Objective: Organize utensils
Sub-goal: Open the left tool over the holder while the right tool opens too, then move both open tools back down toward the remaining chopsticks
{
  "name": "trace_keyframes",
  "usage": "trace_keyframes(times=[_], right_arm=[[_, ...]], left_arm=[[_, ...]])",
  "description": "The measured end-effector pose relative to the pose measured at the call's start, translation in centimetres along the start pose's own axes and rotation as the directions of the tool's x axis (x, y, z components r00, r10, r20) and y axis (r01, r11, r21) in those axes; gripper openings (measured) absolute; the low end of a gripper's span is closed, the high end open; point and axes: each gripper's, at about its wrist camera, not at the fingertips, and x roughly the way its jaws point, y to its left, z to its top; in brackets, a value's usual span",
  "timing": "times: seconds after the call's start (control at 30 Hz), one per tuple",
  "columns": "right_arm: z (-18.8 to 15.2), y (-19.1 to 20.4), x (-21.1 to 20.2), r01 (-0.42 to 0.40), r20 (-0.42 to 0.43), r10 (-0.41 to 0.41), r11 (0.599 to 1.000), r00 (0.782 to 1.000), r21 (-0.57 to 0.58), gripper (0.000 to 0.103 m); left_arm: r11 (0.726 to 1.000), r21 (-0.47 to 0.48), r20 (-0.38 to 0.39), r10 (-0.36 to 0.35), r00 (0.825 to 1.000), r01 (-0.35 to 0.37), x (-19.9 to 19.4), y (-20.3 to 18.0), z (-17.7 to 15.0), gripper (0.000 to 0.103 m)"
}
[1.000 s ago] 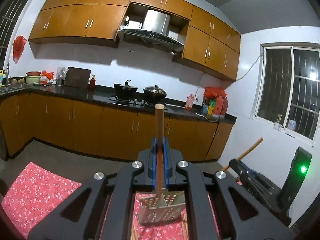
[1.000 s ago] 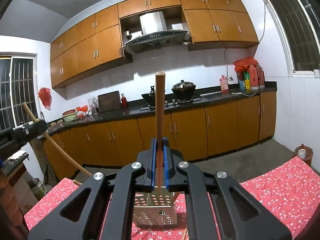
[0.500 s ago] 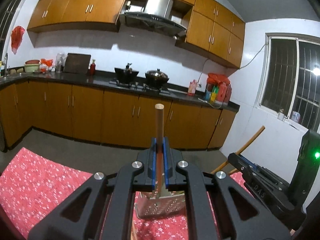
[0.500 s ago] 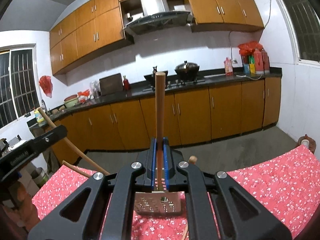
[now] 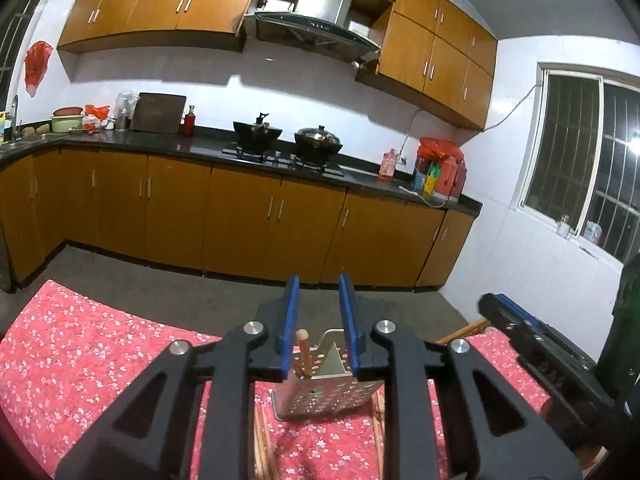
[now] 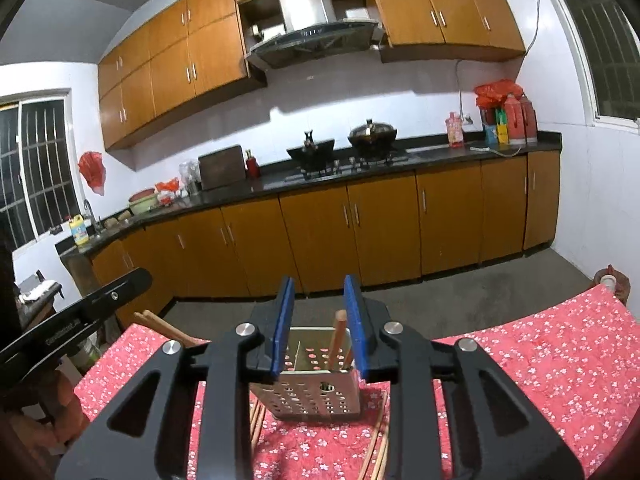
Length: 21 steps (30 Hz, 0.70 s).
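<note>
A perforated metal utensil holder (image 5: 328, 394) (image 6: 316, 394) stands on the red floral tablecloth (image 5: 80, 360) (image 6: 540, 360). My left gripper (image 5: 319, 320) hovers just above it, jaws opening, and no pad touches anything. A wooden chopstick (image 5: 303, 354) stands loose in the holder below the left pad. My right gripper (image 6: 319, 322) is over the same holder from the other side, jaws opening too. Another chopstick (image 6: 338, 340) leans free in the holder beside its right pad. Each view shows the other gripper at its edge: the right gripper (image 5: 520, 332) and the left gripper (image 6: 80, 316).
Loose chopsticks lie on the cloth beside the holder (image 6: 256, 420) (image 6: 376, 440), and more lie at the table's left edge (image 6: 160, 326). Beyond the table are a grey floor, brown cabinets (image 5: 240, 224) and a counter with pots (image 5: 256, 136).
Both grippers were shut on upright chopsticks above the holder. Both have since sunk towards it and opened, and the two chopsticks have dropped into the holder.
</note>
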Motion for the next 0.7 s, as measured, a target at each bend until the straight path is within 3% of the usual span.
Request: trace_keyframes(times=[0.2, 0.33, 0.43, 0.5, 0.57, 0.7], right_arm=[[-2.2, -2.0, -3.7, 0.049, -0.002, -0.049, 0.999, 0.999, 0.014, 0.027], [-6.5, -3.9, -2.8, 0.115, -0.152, -0.111, 0.993, 0.982, 0.019, 0.027], [-11.0, -5.1, -0.5, 0.138, -0.319, -0.118, 0.99, 0.94, 0.041, 0.026], [-14.0, -5.4, 0.9, 0.13, -0.415, -0.095, 0.99, 0.905, 0.057, 0.019], [-16.4, -5.5, 2.2, 0.129, -0.488, -0.08, 0.989, 0.869, 0.067, 0.018], [-18.9, -5.0, 3.3, 0.125, -0.545, -0.071, 0.99, 0.835, 0.064, 0.018]], left_arm=[[1.0, -0.019, 0.014, 0.017, 1.0, -0.016, -4.1, 1.4, -1.4, 0.024], [0.997, -0.007, -0.062, 0.072, 0.995, -0.072, -5.1, 2.8, -5.2, 0.027], [0.992, 0.013, -0.144, 0.123, 0.982, -0.122, -4.4, 3.9, -8.3, 0.027], [0.987, 0.026, -0.219, 0.159, 0.963, -0.158, -3.5, 4.8, -10.6, 0.027], [0.984, 0.024, -0.293, 0.177, 0.94, -0.178, -2.8, 5.9, -13.0, 0.027], [0.982, 0.016, -0.373, 0.182, 0.91, -0.19, -2.1, 6.8, -15.8, 0.027]])
